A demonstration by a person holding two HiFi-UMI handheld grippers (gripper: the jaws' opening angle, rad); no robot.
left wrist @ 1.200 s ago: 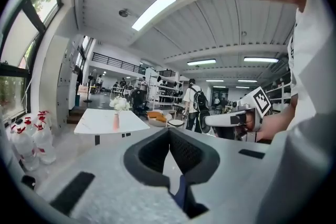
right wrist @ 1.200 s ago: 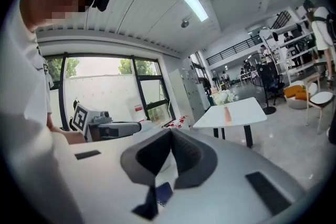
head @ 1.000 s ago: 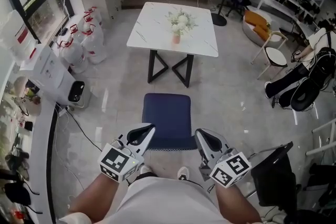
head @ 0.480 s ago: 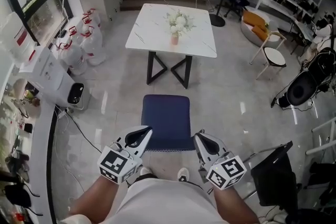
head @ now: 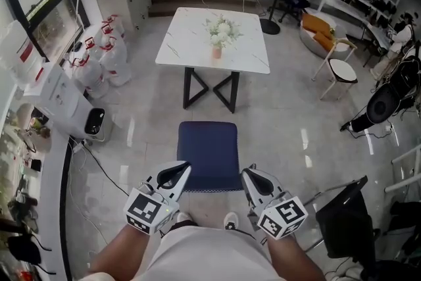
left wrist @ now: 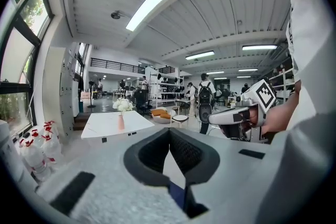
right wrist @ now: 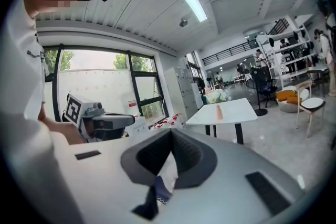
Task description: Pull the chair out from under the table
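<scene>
Glossy grey flooring (head: pixel 289 128) fills the head view, with a white table (head: pixel 191 43) at the far side carrying a vase of flowers (head: pixel 218 33). The blue chair (head: pixel 208 151) stands clear of the table, with open floor between them, its near edge just in front of the person. The left gripper (head: pixel 187 168) and the right gripper (head: pixel 245 172) point at that edge's two corners; whether either tip touches it is hard to say from above.

From the left gripper view, the jaws meet at their tips with nothing between them. The table shows beyond, and a blue sliver below the tips is probably the chair seat.

From the right gripper view, these jaws are likewise pressed together and empty, with a similar blue sliver beneath.
</scene>
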